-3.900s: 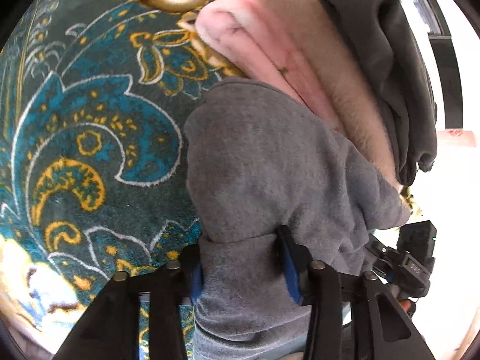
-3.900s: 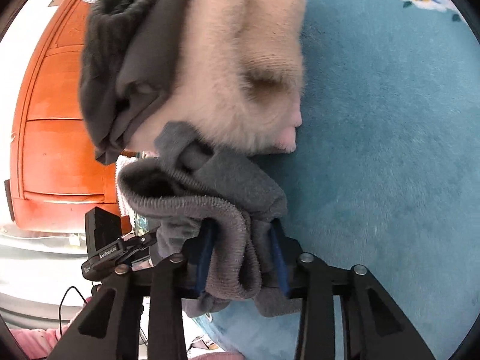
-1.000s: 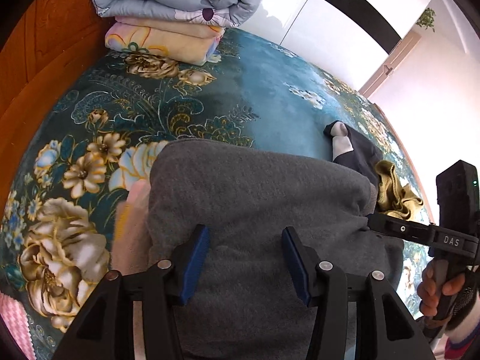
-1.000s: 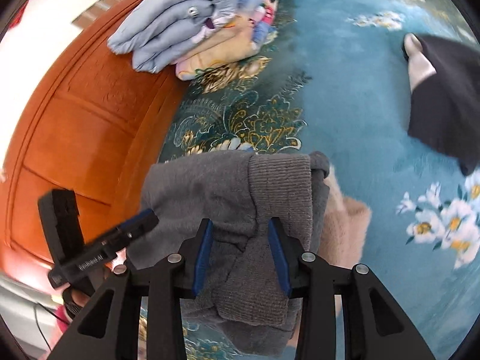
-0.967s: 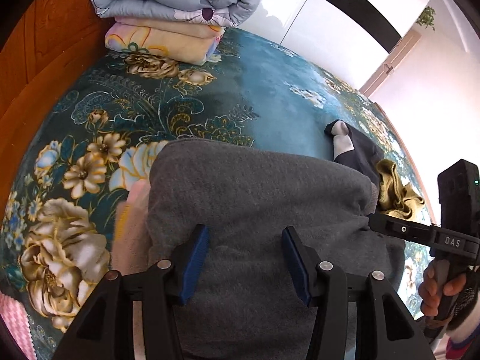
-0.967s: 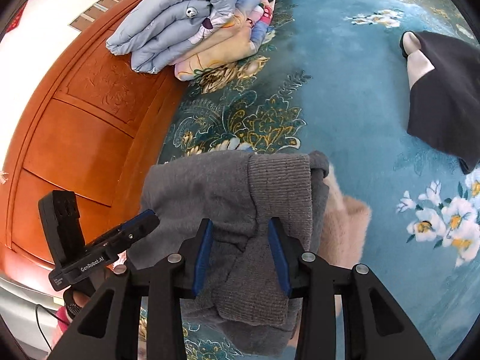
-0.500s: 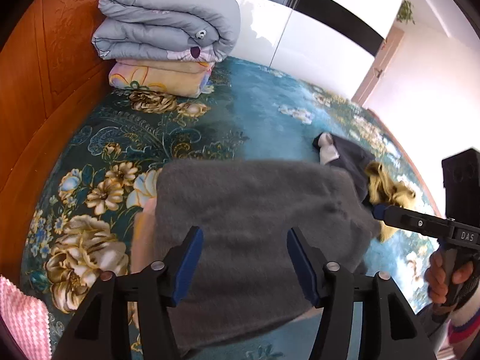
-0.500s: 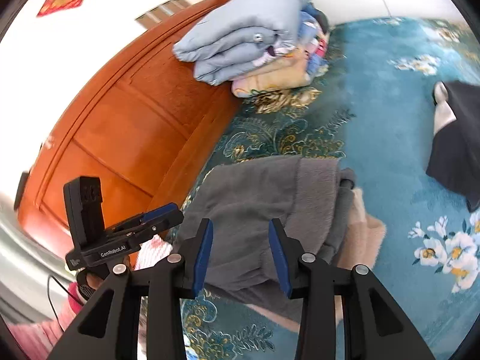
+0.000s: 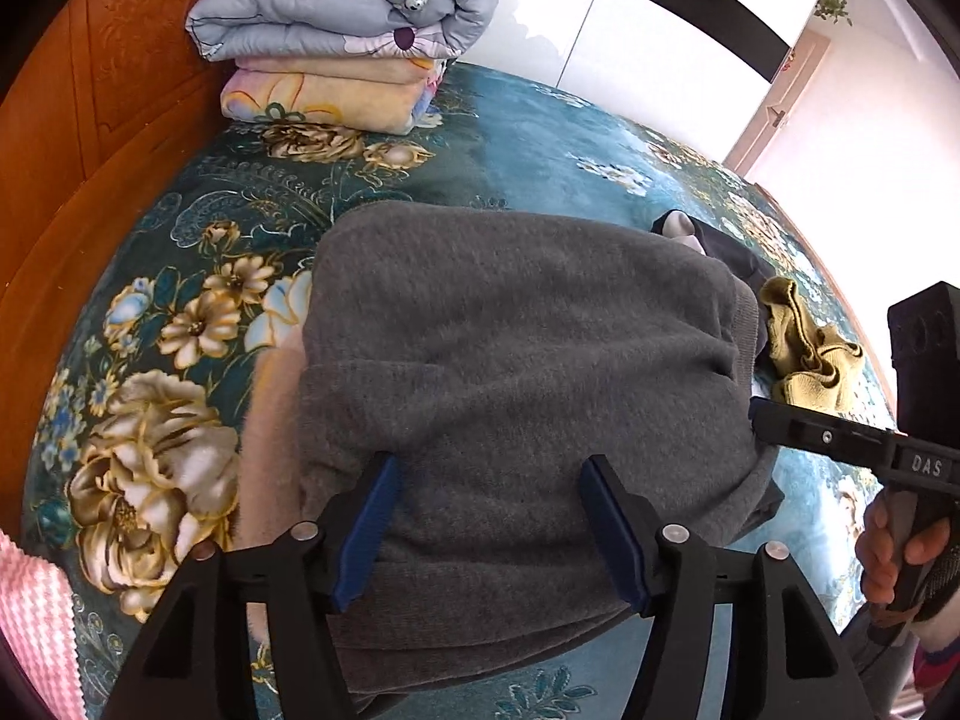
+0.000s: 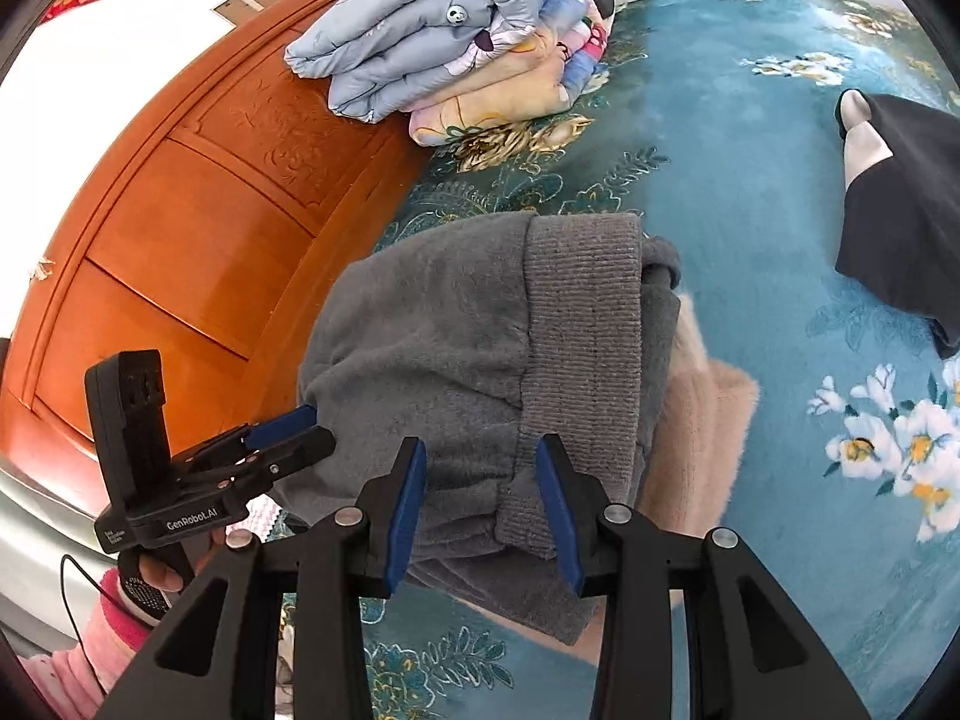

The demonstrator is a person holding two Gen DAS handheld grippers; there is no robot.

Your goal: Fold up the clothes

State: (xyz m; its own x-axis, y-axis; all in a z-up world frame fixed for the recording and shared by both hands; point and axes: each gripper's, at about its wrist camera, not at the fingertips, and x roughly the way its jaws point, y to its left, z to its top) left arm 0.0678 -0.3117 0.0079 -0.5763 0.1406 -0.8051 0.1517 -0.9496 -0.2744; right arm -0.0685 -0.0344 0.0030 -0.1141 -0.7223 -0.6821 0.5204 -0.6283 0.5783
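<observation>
A folded grey fleece garment lies on top of a folded pink fuzzy garment on the teal floral bedspread. My left gripper is open, its blue pads just above the grey garment's near edge, not pinching it. My right gripper is open over the grey garment at its ribbed hem, with the pink garment showing beneath. The left gripper appears in the right wrist view, at the garment's left side. The right gripper's finger appears in the left wrist view.
A dark garment and a mustard yellow garment lie unfolded farther along the bed. A stack of folded quilts sits against the wooden headboard. A pink checked cloth lies at the near left.
Both grippers carried the grey garment onto the pink one, then opened and let go. Over the last half second they have held close over the stack, jaws open.
</observation>
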